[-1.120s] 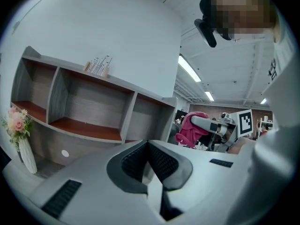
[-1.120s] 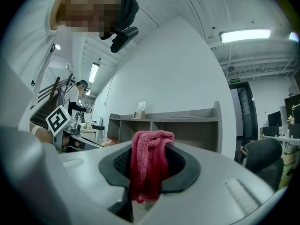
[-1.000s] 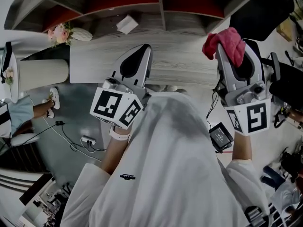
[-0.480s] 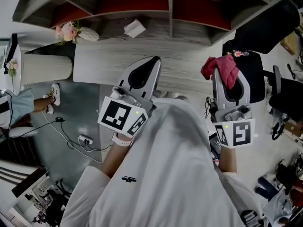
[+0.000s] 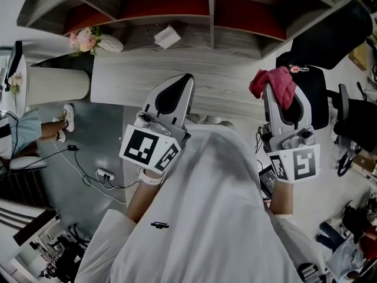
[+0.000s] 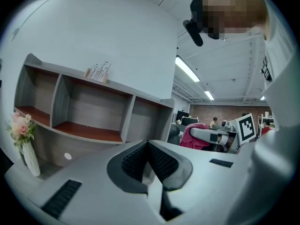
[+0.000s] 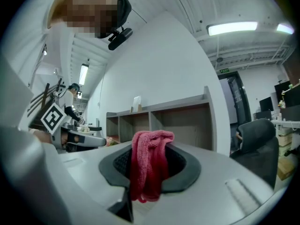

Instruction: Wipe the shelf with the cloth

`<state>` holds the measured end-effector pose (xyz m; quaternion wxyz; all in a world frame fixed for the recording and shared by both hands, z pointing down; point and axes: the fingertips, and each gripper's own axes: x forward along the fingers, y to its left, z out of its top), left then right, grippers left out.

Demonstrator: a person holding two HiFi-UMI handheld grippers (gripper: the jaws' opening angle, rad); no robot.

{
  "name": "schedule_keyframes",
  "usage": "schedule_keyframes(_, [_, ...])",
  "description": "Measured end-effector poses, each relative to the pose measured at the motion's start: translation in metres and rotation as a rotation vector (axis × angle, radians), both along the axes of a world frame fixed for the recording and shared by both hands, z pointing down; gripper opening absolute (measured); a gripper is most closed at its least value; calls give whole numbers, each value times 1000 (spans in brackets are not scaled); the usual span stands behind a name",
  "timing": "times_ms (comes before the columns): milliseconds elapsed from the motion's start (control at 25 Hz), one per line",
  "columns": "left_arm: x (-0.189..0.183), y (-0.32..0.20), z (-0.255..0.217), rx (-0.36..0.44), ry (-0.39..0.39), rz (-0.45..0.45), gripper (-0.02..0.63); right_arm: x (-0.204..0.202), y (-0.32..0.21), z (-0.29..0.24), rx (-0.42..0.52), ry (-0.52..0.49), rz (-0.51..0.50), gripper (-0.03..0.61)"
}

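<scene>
The grey shelf (image 5: 206, 10) with red-brown boards runs along the top of the head view, above a pale wood counter (image 5: 224, 69). A pink-red cloth (image 5: 274, 84) hangs bunched from my right gripper (image 5: 277, 92), which is shut on it, short of the counter's right end. In the right gripper view the cloth (image 7: 149, 165) drapes over the jaws, with the shelf (image 7: 159, 121) beyond. My left gripper (image 5: 184, 81) is over the counter's middle, shut with nothing in it. Its jaws (image 6: 147, 146) meet in front of the shelf's open compartments (image 6: 89, 114).
A white box (image 5: 167, 36) and a vase of pink flowers (image 5: 88, 40) stand on the counter under the shelf. A black office chair (image 5: 315, 96) is right of the cloth. A white round stand (image 5: 56, 84), a seated person's foot (image 5: 63, 125) and floor cables (image 5: 106, 174) are at left.
Over the last second both grippers dropped lower in the head view and more of the shelf came into sight. The cloth stays in the right gripper. Little moved in the last half second.
</scene>
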<state>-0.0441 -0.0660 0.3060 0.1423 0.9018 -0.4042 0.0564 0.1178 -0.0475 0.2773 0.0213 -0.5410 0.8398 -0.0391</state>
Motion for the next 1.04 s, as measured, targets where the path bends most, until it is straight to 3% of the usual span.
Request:
schedule_keyframes(160, [4,6,-1,-13,13,-3,2,-8,11,4,-32,71,-43,110])
schedule_keyframes(1040, [1,3,7,-25,17,14,2,-11,15,-1,-15,61,-59,110])
